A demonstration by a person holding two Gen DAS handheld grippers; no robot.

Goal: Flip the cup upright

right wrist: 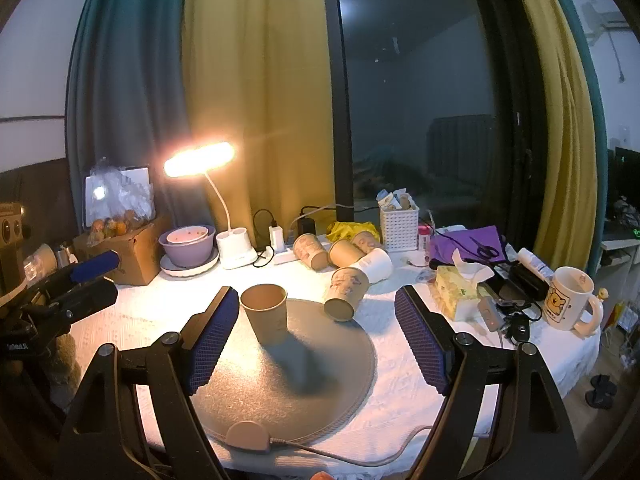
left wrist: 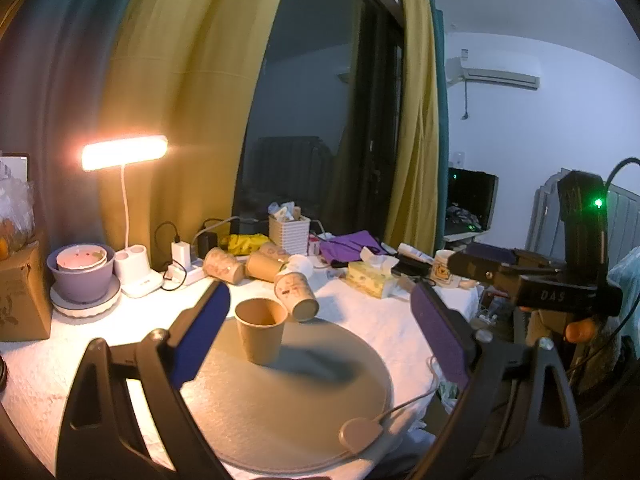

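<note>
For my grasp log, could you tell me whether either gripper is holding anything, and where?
Nothing is held: left gripper and right gripper are open; the paper cup stands free.

The print on the fallen paper cups behind the round mat is too blurred to read. The items in the white basket are too small to identify. The left gripper's handle is cut off by the right view's edge. The bagged fruit is partly cropped in the left view. The mat's cable runs out of sight below both frames.
</note>
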